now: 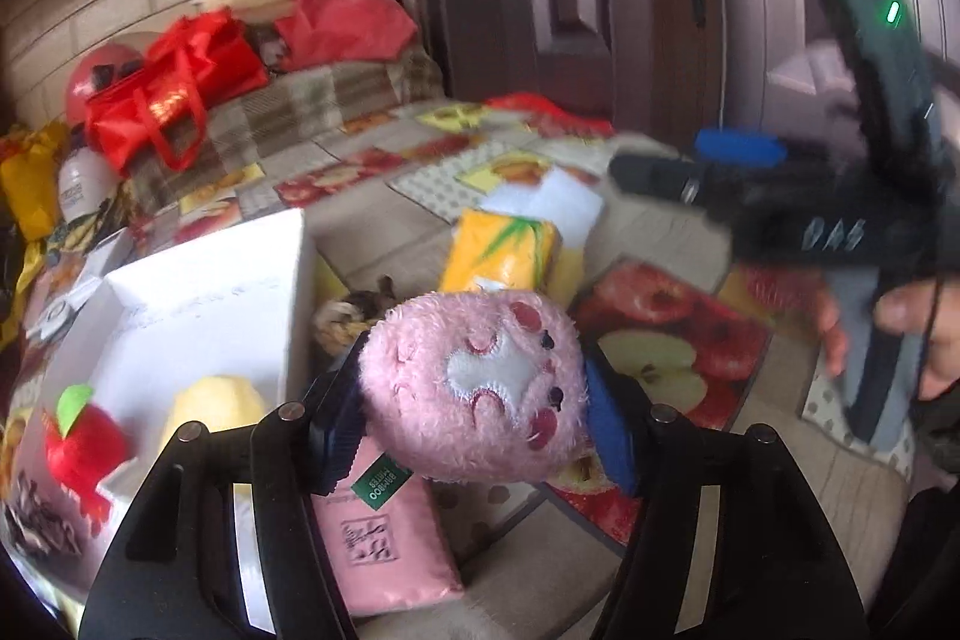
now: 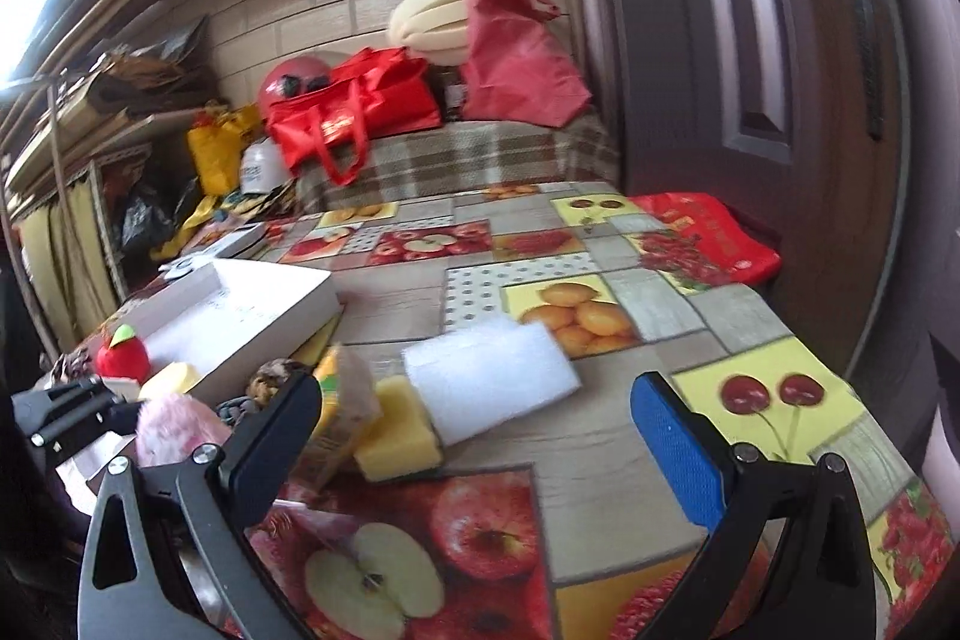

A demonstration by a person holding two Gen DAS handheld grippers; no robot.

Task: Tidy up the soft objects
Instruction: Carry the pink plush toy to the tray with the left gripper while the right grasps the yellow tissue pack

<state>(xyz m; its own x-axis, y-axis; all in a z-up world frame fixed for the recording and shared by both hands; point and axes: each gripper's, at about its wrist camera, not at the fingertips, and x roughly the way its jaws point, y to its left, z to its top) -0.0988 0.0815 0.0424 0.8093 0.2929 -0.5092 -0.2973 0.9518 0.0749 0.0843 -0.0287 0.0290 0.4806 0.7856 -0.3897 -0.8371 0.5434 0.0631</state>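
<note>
With the left gripper (image 1: pixel 474 394) clamped on the pink plush toy (image 1: pixel 477 385) and the right gripper (image 2: pixel 480 436) wide and empty, I'd judge the toy goes next into the white box (image 1: pixel 198 316) to its left.

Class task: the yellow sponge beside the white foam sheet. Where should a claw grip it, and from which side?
Grip the yellow sponge across its two long side faces, coming from above and the near edge. It lies flat, and the white foam sheet overlaps its far side.

left gripper (image 1: pixel 474 400): blue pads pressed on either side of a pink plush toy (image 1: pixel 480 388), pointing down across the table | right gripper (image 2: pixel 480 442): jaws wide apart, nothing between them, angled slightly down | right hand (image 1: pixel 900 334): wrapped round its gripper's handle, blurred
</note>
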